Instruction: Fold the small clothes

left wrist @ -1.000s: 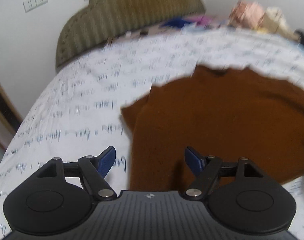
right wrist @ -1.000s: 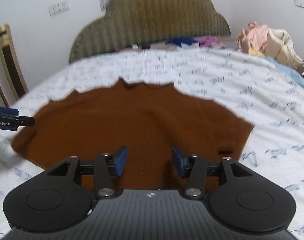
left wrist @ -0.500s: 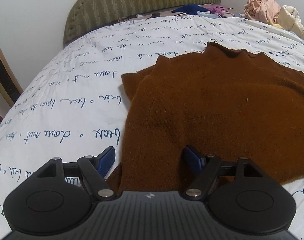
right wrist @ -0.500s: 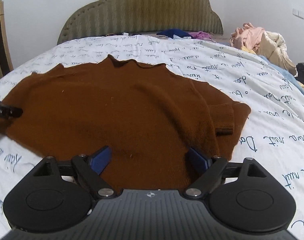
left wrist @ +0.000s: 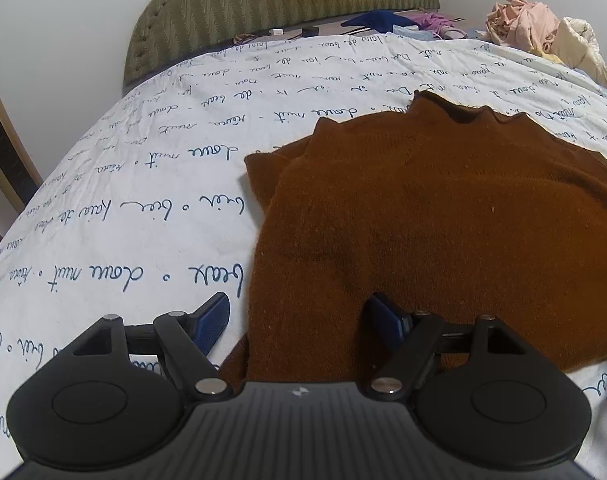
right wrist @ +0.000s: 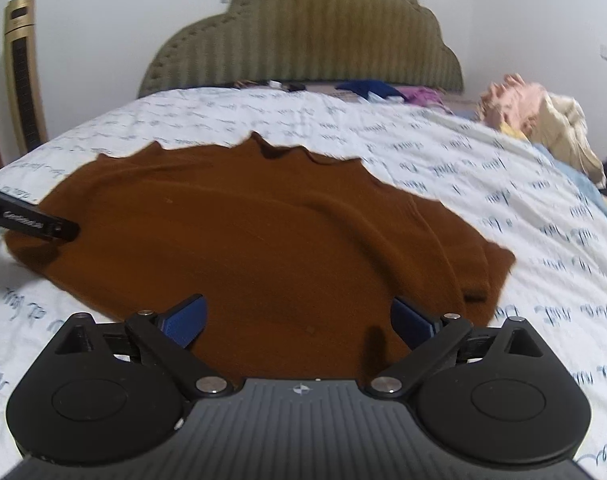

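Left wrist view: a soft, limp brown sweater (left wrist: 443, 216) is straddled at its hem corner by the left gripper (left wrist: 299, 320), jaws apart, while the right gripper (right wrist: 299, 320) is likewise held agape over the near hem, best pinched there.

Low wrist views, shared sweater (left wrist: 443, 220) (blurry right)

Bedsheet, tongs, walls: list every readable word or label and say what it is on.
"beau", "douce nuit": cursive print on the bedsheet, seen upside down; its farther words are too small.
Left tongs: white lettering on the arm, blurred, unreadable.
Sweater: no text.
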Available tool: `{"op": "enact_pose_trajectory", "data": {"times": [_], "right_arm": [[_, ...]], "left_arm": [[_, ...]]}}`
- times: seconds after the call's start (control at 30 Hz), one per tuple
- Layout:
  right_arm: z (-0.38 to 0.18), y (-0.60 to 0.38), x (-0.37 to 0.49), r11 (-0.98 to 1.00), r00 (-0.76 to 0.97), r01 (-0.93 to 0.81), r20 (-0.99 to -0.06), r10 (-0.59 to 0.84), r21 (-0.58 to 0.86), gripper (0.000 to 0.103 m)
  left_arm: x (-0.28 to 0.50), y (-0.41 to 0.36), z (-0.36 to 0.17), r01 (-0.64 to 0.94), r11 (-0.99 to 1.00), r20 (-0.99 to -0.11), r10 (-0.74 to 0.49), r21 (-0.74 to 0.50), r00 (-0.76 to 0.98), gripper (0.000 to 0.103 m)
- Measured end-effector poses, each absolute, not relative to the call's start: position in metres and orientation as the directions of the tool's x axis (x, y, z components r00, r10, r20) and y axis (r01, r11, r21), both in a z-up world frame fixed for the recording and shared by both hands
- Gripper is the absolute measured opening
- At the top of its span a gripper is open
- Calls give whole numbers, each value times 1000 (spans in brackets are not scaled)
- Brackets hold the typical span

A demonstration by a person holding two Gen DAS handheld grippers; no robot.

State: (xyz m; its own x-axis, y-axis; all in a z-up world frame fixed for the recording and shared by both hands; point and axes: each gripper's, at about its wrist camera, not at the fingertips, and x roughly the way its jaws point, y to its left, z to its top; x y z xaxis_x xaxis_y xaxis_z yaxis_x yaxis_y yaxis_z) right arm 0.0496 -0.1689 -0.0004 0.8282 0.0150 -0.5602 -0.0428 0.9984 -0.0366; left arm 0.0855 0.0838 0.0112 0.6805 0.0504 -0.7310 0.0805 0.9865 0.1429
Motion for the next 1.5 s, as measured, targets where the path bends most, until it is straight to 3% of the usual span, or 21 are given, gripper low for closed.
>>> {"op": "enact_pose_trajectory", "data": {"times": [0.27, 0.43, 1.0, 1.17, 1.5], "right_arm": [[6, -147, 62, 992, 818, -116, -571, 68, -49, 99], [-10, -147, 74, 992, 760, -124, -645, 80, -23, 100], [18, -93, 62, 954, 825, -237, -557, 98, -184, 100], [21, -70, 59, 931, 830, -281, -545, 115, -231, 100], [10, -29, 63, 891, 820, -342, -558, 128, -298, 101]], "left_arm": [[92, 88, 17, 70, 987, -727, 57, 143, 685, 77], [93, 94, 18, 74, 991, -738, 33, 112, 674, 77], [110, 110, 26, 61, 995, -750, 18, 78, 661, 77], [118, 116, 26, 64, 995, -752, 12, 71, 658, 82], [159, 152, 28, 72, 983, -784, -177, -167, 595, 83]]}}
